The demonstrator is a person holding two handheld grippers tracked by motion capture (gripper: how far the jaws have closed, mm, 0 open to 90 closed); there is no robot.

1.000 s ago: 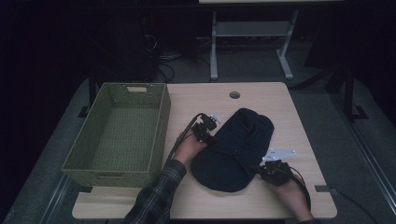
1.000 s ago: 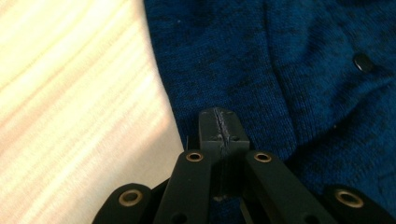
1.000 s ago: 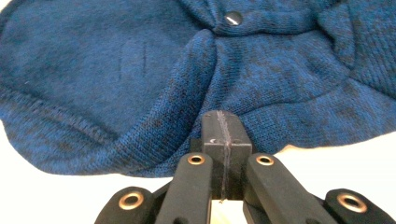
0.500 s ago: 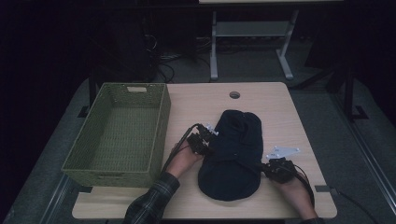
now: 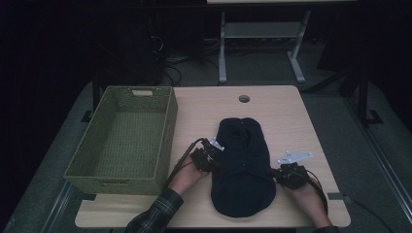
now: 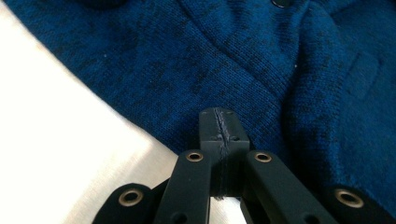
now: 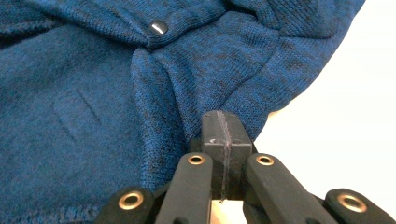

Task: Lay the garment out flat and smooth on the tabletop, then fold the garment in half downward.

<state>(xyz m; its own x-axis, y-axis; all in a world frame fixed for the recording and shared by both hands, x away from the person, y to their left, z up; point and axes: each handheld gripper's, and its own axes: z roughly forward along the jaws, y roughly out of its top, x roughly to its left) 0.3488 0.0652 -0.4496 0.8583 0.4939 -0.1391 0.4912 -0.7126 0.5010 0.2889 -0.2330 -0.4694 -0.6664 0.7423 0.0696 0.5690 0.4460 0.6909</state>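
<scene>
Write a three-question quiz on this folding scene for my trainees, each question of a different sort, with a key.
1. True or false: the green basket holds the blue knit garment.
2. The left gripper has its jaws: A) wide open B) closed together C) around a cable.
3. What small round thing sits on the garment in the right gripper view?

Key: 1. False, it lies on the table. 2. B. 3. A dark button.
</scene>
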